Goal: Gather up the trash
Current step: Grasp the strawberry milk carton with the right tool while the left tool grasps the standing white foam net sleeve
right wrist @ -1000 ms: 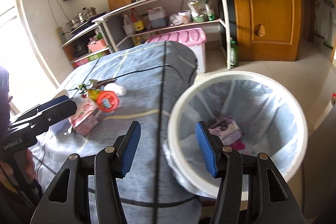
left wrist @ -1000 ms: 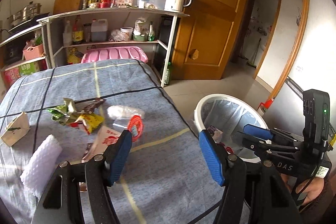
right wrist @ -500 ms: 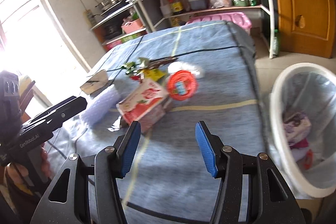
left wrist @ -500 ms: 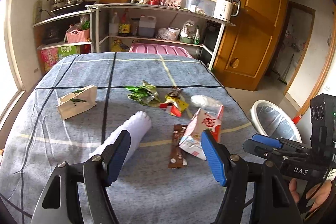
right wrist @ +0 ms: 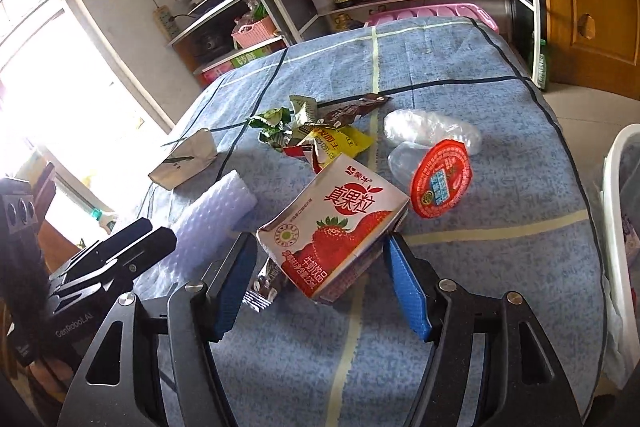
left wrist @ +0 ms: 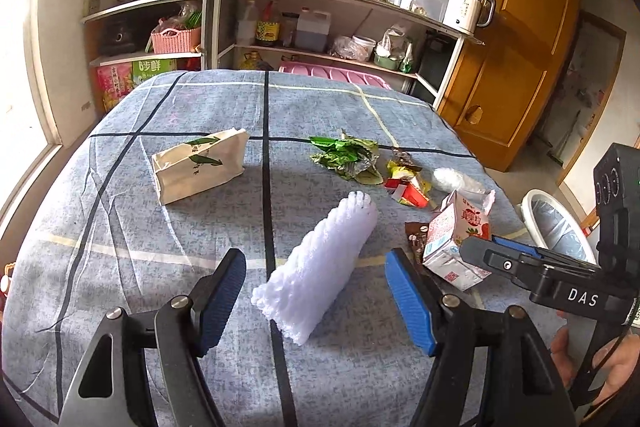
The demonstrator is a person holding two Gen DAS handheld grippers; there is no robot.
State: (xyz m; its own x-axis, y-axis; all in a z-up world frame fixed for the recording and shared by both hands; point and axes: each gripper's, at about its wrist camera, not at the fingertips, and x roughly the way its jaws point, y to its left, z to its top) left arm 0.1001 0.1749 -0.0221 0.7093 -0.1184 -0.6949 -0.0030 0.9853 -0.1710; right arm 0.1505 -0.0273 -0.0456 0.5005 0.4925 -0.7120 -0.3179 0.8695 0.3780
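Observation:
Trash lies scattered on a table under a blue checked cloth (left wrist: 160, 227). My left gripper (left wrist: 316, 287) hovers low over a white foam net sleeve (left wrist: 324, 259). Its jaws are opening, and the sleeve's near end lies between the blue pads without touching them. My right gripper (right wrist: 320, 267) straddles a strawberry milk carton (right wrist: 336, 223). Those jaws are opening too, and the pads stand just off the carton's sides. The carton (left wrist: 456, 239) shows in the left wrist view as well, behind the right gripper's fingers (left wrist: 504, 259).
Farther back lie a white paper bag (left wrist: 200, 167), green wrappers (left wrist: 344, 155), a yellow-red wrapper (right wrist: 336, 143), clear plastic (right wrist: 432, 131), a red lid (right wrist: 440, 183) and a brown wrapper (right wrist: 264, 287). A lined white bin (left wrist: 560, 223) stands off the table's right edge. Shelves line the back wall.
Both views swung away from the bin toward the trash on the table. The left gripper closed in on the foam sleeve, the right on the carton. Both sets of jaws widened.

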